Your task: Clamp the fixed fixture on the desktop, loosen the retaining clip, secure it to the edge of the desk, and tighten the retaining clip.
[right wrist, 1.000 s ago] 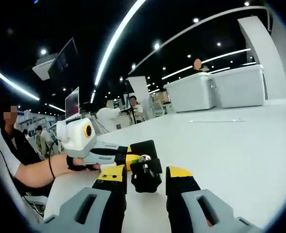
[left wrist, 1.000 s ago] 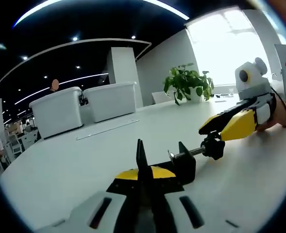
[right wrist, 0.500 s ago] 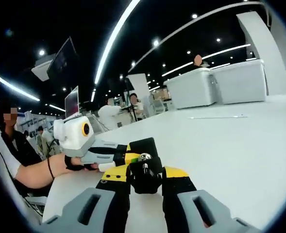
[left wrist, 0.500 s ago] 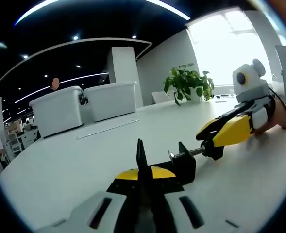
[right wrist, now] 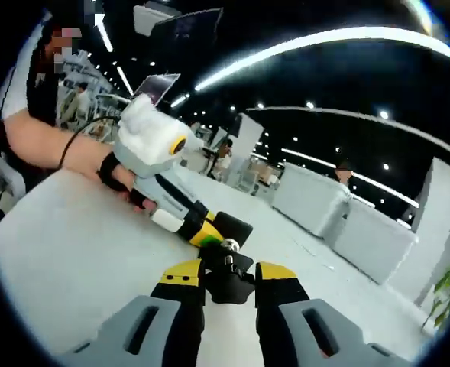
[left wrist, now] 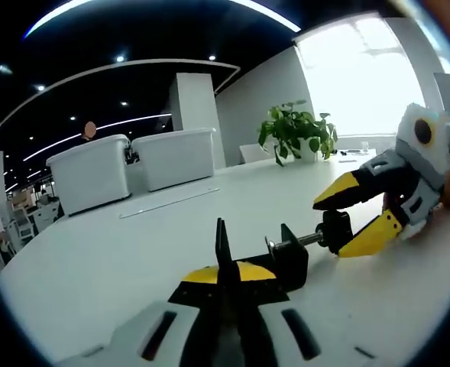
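- White desk (left wrist: 133, 252), broad and pale.
- Two white lidded storage bins (left wrist: 133, 170) side by side at its far edge.
- Potted green plant (left wrist: 295, 131) before a bright window (left wrist: 354, 76).
- White square pillar (left wrist: 194, 115).
- Dark ceiling with curved light strips (right wrist: 316, 42) and spotlights.

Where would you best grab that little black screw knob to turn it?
Grip the lobed black knob at the screw's free end, coming straight along the screw's axis. Its flats give two jaws purchase. The right gripper already pinches it that way, while the left gripper holds the clamp body.
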